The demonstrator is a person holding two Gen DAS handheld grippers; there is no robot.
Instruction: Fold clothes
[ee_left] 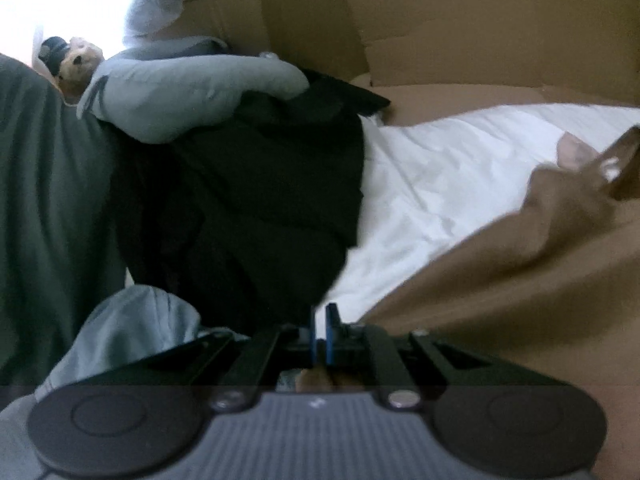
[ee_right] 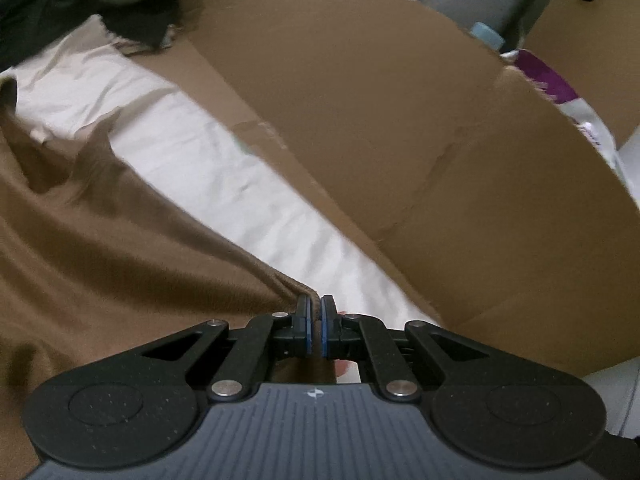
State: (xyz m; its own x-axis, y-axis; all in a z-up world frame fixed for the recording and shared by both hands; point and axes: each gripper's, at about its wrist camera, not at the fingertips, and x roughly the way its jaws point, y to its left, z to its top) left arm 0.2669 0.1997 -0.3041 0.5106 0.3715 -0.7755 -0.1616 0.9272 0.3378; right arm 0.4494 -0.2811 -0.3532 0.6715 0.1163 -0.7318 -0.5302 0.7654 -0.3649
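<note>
Keeping both the left gripper (ee_left: 320, 334) and right gripper (ee_right: 315, 328) pinched on the brown garment (ee_right: 120, 248), draped lower left over the white sheet (ee_right: 224, 184), should mean lifting evenly, edge taut.

Dim, blurred, window glare upper-left.

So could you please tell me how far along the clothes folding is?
Nothing looks folded yet. In hand: both grippers, left and right, have jaws shut on the brown garment, lifted over the white sheet. Left: the black and grey-blue clothes lie heaped.
</note>
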